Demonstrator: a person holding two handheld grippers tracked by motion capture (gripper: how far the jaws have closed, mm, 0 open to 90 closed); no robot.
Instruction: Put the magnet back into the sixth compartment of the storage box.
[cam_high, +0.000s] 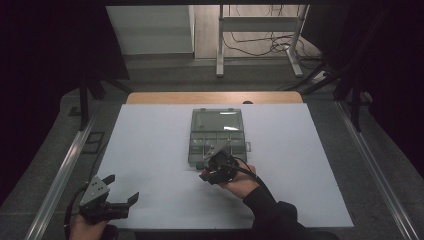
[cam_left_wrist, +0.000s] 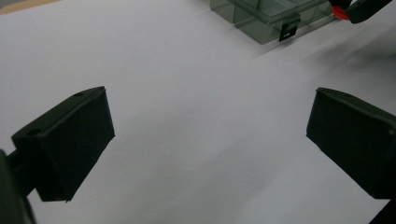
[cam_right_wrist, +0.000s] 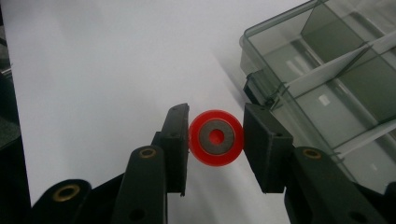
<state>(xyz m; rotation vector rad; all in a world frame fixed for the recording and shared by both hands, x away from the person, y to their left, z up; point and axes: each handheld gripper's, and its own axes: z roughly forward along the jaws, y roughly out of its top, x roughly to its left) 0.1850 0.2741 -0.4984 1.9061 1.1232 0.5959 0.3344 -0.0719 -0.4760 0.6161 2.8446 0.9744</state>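
Right gripper (cam_right_wrist: 215, 140) clamps a red wheel (cam_right_wrist: 215, 136) just off the open box's (cam_high: 217, 131) near edge at mid-table, apparently not yet binned, while left gripper (cam_high: 121, 191) idles, jaws apart, near the table's near-left corner.

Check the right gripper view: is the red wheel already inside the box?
No, the red wheel sits clamped between the right gripper jaws, beside the box, above the table.
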